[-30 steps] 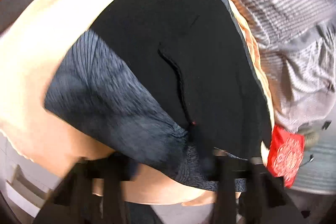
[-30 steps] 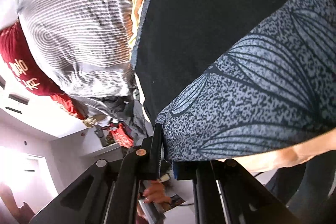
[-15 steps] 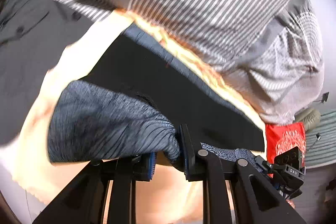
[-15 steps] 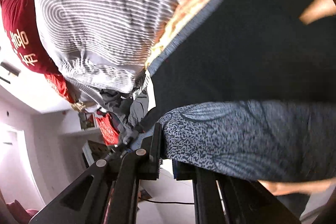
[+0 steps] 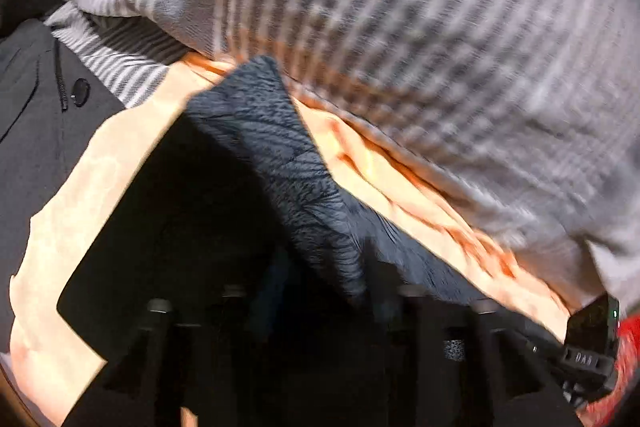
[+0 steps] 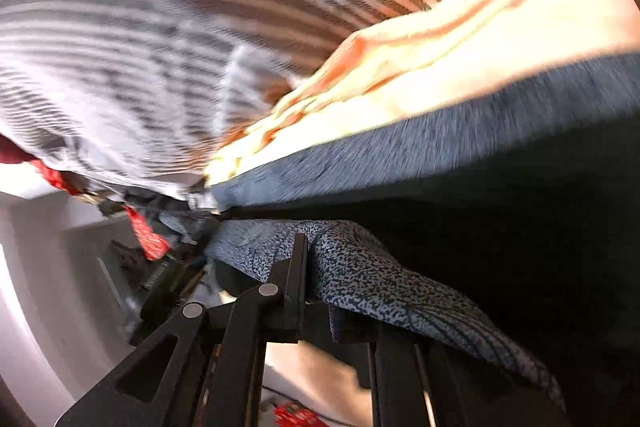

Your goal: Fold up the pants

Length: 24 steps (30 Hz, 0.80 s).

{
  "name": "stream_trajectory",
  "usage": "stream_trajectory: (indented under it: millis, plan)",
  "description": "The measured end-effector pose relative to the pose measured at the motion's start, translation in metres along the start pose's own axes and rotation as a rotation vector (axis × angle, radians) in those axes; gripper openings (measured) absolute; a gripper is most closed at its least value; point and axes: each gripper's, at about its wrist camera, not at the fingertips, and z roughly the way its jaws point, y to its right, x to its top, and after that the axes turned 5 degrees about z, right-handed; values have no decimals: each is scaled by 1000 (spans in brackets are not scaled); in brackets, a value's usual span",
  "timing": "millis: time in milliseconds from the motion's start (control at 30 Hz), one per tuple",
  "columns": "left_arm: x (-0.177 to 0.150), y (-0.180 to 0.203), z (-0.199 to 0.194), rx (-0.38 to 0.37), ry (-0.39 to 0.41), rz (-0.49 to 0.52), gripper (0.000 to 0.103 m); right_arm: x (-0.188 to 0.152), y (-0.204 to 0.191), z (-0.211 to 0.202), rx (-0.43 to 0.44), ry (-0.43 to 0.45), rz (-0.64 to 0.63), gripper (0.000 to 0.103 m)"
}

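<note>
A: What is the biggest risk here?

B: The striped bedding (image 5: 400, 27) heaps up just beyond the fingers of both grippers. The pants (image 5: 288, 163) could land on it instead of the peach sheet (image 5: 80, 195) and lie crooked.

A: Where are the pants?

B: Draped from both grippers. The black side (image 5: 180, 219) spreads ahead of the left gripper (image 5: 320, 311), and a patterned fold rises past its fingertips. The right gripper (image 6: 318, 267) is closed on a patterned bunch, which is pinched between its fingers. The left gripper is too dark and blurred to tell how wide it stands, though cloth runs down into it.

A: Any smaller worry?

B: If one grip is thin, the cloth might slip unevenly. Bare sheet shows to the left of the left fingers, and a dark jacket (image 5: 36, 115) lies beyond that.
</note>
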Motion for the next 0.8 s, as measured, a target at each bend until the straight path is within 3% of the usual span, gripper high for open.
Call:
stream_trajectory:
  millis: [167,267,367,400,433,533,600,700,800]
  plan:
    - [5,1,-4,63,6,0,64,20,15,19,-23,-47,28,12]
    - [2,11,-23,138,28,63,64,22,12,15,-26,-71,33,16]
    - [-12,35,-30,203,27,202,64,14,-1,-8,-20,-47,-25,42]
    - [-20,44,-29,210,20,245,64,8,-6,-19,-17,-19,-46,63]
    - [-27,54,-26,208,7,281,64,0,-9,-30,-5,9,-62,69]
    - [-46,78,-8,202,-39,342,64,-29,-13,-55,72,1,-96,69]
    - [-61,89,9,186,-79,351,64,-51,-5,-57,76,-40,-100,69]
    - [-79,98,33,258,-98,388,64,-72,14,-49,-46,-83,-143,65]
    - [-86,105,31,282,-94,444,64,-78,27,-50,-132,-52,-160,44]
